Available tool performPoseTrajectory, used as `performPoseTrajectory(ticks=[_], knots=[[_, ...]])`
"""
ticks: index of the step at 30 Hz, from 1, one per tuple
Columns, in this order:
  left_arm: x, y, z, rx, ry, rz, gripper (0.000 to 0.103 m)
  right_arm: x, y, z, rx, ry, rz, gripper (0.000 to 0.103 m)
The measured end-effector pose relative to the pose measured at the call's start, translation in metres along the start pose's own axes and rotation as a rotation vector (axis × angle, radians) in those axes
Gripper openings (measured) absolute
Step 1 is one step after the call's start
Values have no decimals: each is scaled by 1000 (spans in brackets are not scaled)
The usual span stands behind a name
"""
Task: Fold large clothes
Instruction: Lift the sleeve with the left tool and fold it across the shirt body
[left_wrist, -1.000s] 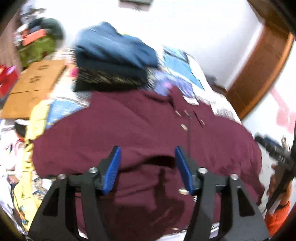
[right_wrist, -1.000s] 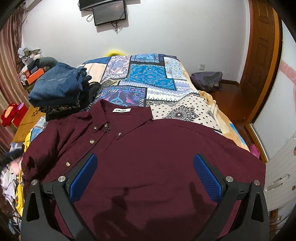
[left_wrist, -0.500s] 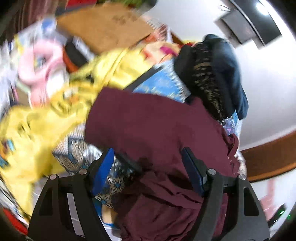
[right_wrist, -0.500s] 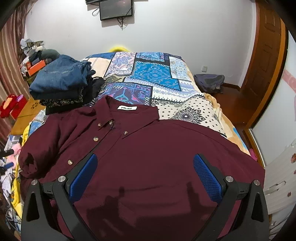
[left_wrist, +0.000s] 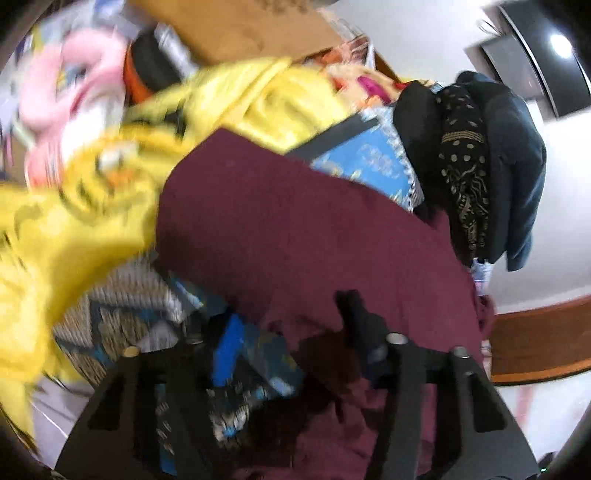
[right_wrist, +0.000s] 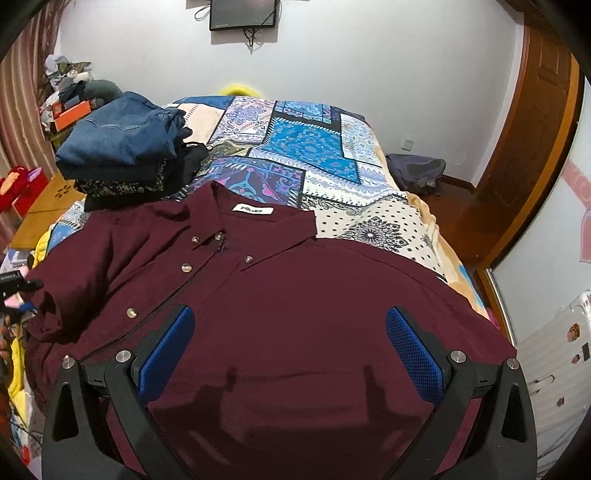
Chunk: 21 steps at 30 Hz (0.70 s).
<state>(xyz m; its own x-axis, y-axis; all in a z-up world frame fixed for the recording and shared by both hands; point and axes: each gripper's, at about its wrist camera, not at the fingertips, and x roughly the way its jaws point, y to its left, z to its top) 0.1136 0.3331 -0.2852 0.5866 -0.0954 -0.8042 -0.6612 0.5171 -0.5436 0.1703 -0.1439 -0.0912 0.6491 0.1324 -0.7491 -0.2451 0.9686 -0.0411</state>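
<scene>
On the patchwork bedspread (right_wrist: 314, 147) we see a maroon button-up shirt (right_wrist: 295, 302) spread front side up, collar toward the far wall, its white neck label (right_wrist: 252, 209) showing and its placket buttons running down toward our left. The shirt covers the near half of the bed, and its left sleeve is bunched at the bed's left edge.

Our right gripper (right_wrist: 288, 350) hangs over the lower front of the shirt with its blue-padded fingers (right_wrist: 413, 358) spread wide, nothing between them; their shadows fall on the cloth below.

Our left gripper (left_wrist: 291, 343) is at the shirt's (left_wrist: 295, 229) left side, in a view blurred by motion. Its fingers stand apart; one blue pad (left_wrist: 227, 347) lies over the bedspread (left_wrist: 369, 162) and the other finger sits against maroon cloth, but we cannot tell whether any fabric is caught between them.

Just beyond the shirt's left shoulder sits a stack of folded clothes, blue jeans (right_wrist: 122, 140) on top of a dark patterned garment (right_wrist: 122, 186). A yellow blanket (left_wrist: 92, 206) hangs off the bed's left side. A dark backpack (right_wrist: 417, 171) lies on the floor beside a wooden door (right_wrist: 532, 140), and a wall-mounted screen (right_wrist: 243, 14) hangs above the head of the bed.
</scene>
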Motion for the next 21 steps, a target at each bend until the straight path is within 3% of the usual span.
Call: performPoseTrajectory(ticks=[2, 6, 8, 16, 21], knots=[[-7, -18, 6, 76, -51, 46, 29, 1, -5, -1, 10, 1, -2, 103], [-38, -78, 12, 275, -176, 93, 23, -1, -15, -2, 25, -4, -9, 103], [-60, -114, 11, 370, -239, 71, 22, -2, -21, -3, 35, -11, -16, 103], [-150, -283, -28, 718, -414, -214, 20, -8, -48, -3, 83, -47, -28, 103], [-163, -370, -77, 894, -343, -397, 20, -12, -70, -5, 103, -64, -49, 103]])
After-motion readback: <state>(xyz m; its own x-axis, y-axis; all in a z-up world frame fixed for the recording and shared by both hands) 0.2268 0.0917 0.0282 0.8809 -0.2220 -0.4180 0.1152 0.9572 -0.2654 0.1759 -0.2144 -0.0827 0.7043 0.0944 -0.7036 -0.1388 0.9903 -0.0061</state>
